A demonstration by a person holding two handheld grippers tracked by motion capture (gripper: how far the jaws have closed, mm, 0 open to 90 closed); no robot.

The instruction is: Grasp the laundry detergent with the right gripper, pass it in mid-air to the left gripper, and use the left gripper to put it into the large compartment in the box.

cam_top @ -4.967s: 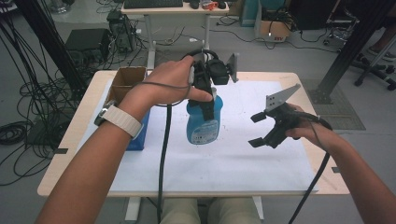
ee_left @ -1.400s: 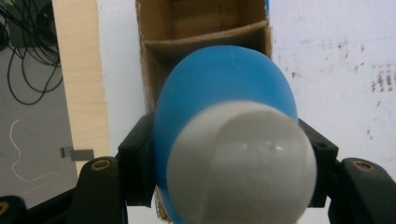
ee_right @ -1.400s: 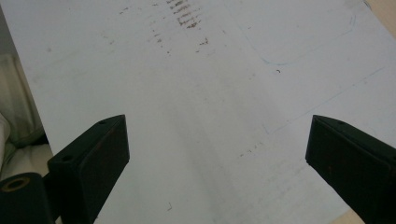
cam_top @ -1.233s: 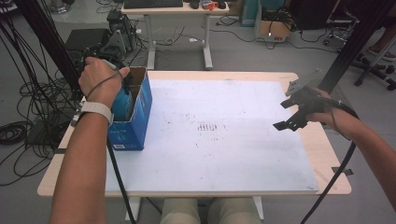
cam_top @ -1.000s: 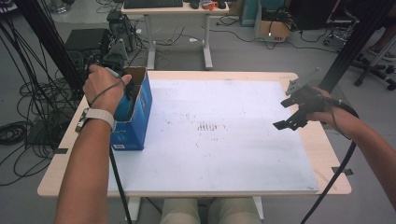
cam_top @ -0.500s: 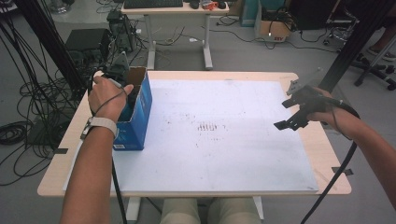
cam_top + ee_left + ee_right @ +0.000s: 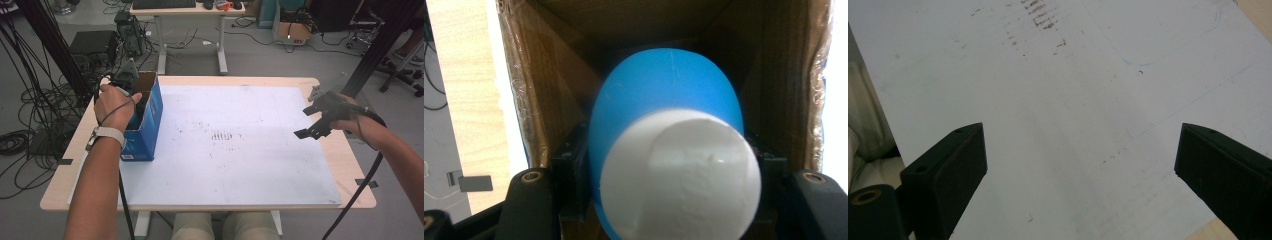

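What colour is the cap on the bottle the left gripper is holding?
White, on a blue bottle; the cap shows best in the left gripper view.

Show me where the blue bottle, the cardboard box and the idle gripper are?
blue bottle (image 7: 664, 95): left gripper view, blue body.
cardboard box (image 7: 150, 120): high view, blue outer wall.
right gripper (image 7: 311, 114): high view, between its open jaws.

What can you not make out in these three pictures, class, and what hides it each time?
1. High view: the bottle and the left gripper inside the box, hidden by the left hand and the box walls.
2. Left gripper view: the box floor, hidden by the bottle; whether the bottle touches it cannot be told.
3. Left gripper view: the bottle's white cap, close and blurred, cut off by the bottom edge.
4. High view: the right gripper, too small for detail.
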